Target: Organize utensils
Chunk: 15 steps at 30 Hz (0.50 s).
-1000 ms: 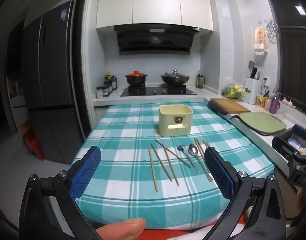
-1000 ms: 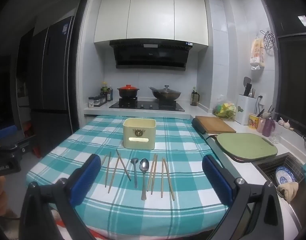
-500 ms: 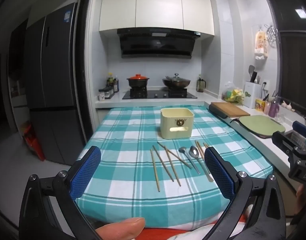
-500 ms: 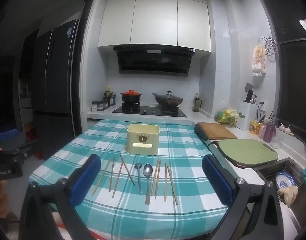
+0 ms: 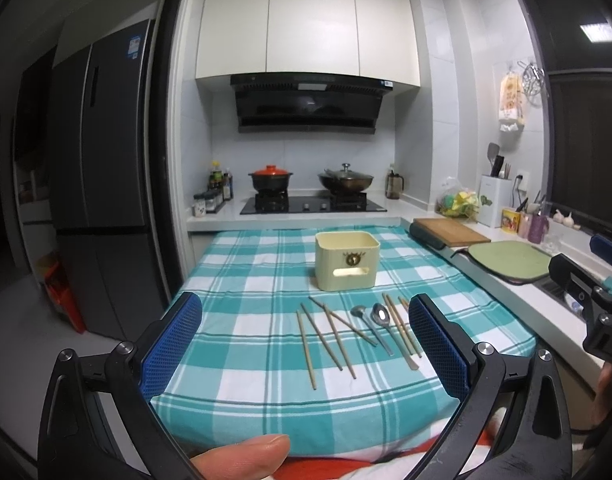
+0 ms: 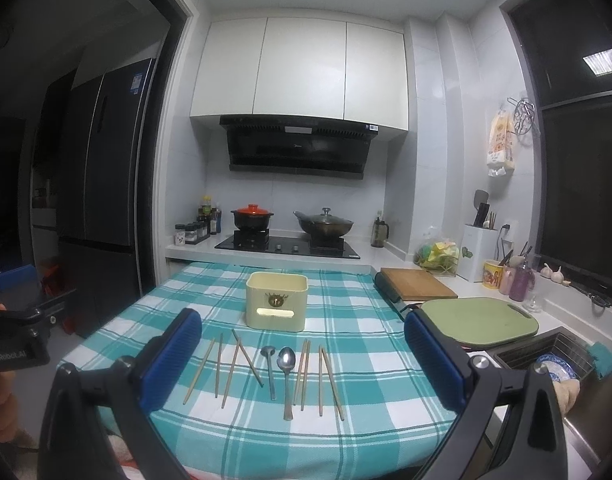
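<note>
A cream utensil box (image 5: 347, 261) (image 6: 276, 301) stands upright mid-table on the teal checked cloth (image 5: 245, 280). In front of it lie several wooden chopsticks (image 5: 326, 336) (image 6: 229, 360), a small ladle spoon (image 5: 358, 311) (image 6: 267, 352) and a larger metal spoon (image 5: 380, 314) (image 6: 286, 360). More chopsticks (image 6: 322, 372) lie to the right of the spoons. My left gripper (image 5: 303, 300) is open, held short of the table's near edge. My right gripper (image 6: 301, 314) is open too, at a like distance. Neither touches anything.
A hob with a red-lidded pot (image 5: 270, 178) and a wok (image 5: 346, 180) sits behind the table. A wooden board (image 5: 450, 232), a green board (image 5: 510, 258) and a sink (image 6: 554, 364) line the right counter. A dark fridge (image 5: 101, 184) stands left. A thumb (image 5: 241, 454) shows below.
Both views have tilted upward, so the table and utensils sit lower in frame. Both grippers stay open and no utensil has moved.
</note>
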Motion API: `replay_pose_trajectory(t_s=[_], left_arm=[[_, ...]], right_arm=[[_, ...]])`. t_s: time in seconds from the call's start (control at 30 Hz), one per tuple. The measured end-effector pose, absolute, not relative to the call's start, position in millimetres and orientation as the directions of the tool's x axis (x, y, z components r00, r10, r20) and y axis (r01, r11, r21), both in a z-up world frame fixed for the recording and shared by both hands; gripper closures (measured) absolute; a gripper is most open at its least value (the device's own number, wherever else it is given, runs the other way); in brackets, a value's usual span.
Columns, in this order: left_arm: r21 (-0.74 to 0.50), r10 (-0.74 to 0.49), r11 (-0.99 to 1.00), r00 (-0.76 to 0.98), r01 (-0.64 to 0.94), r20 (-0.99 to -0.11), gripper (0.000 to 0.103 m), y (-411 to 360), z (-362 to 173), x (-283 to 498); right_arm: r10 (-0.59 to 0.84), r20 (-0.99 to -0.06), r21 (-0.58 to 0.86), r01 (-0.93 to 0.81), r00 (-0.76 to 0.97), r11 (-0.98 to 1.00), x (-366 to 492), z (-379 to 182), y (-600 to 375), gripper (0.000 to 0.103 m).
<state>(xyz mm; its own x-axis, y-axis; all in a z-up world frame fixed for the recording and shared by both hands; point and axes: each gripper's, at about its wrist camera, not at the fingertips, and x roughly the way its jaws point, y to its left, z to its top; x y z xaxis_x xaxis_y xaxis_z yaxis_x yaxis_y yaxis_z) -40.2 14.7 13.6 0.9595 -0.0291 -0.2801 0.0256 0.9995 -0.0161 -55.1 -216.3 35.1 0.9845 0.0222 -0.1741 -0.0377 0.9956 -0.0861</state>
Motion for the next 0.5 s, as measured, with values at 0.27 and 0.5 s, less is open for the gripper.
replay_pose_trajectory(t_s=[0.27, 0.5], left_arm=[[0.008, -0.044, 0.999, 0.962, 0.048, -0.270, 0.000, 7, 14, -47], [0.018, -0.037, 0.999, 0.962, 0.044, -0.272, 0.000, 5, 15, -43]], right_arm=[[0.014, -0.160, -0.087, -0.029, 0.987, 0.996, -71, 34, -218, 0.000], [0.001, -0.145, -0.084, -0.014, 0.989, 0.996, -73, 35, -225, 0.000]])
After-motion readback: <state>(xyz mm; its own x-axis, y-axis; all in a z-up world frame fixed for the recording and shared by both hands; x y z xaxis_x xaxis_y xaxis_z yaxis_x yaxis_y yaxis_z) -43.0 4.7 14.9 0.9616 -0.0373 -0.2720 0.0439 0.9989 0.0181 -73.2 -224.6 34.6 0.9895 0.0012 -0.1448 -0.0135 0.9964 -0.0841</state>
